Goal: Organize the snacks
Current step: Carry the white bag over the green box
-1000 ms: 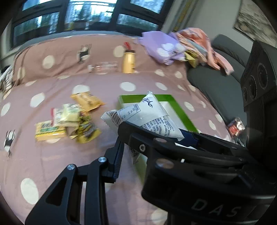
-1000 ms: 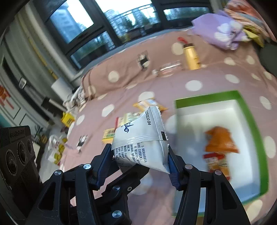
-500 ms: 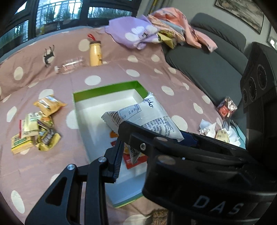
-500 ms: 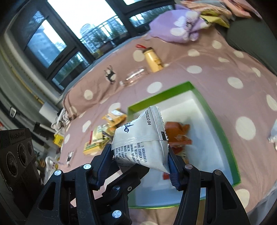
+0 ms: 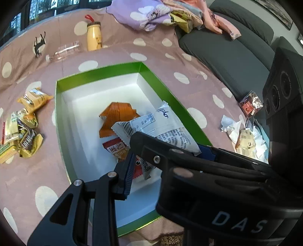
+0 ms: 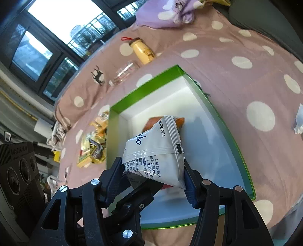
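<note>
A white snack packet (image 5: 162,126) (image 6: 157,143) hangs above the green-rimmed white box (image 5: 98,72) (image 6: 144,85). My right gripper (image 6: 152,168) is shut on it, a blue pad pressing each side. My left gripper (image 5: 151,170) grips the packet's lower corner from underneath; its right finger is hidden behind the right gripper's black body. An orange packet (image 5: 117,117) and a red packet (image 5: 117,149) lie in the box. More loose snacks (image 5: 22,132) (image 6: 92,147) are piled on the spotted bedspread left of the box.
A yellow bottle (image 5: 94,36) and a clear bottle (image 5: 64,51) lie beyond the box. Crumpled tissue and wrappers (image 5: 244,136) sit to its right by a grey sofa (image 5: 236,47). Purple and pink clothes (image 5: 144,15) are heaped at the back.
Both grippers carried the white packet from beside the loose snack pile to above the box and came lower. The box and its two packets now fill the middle of both views.
</note>
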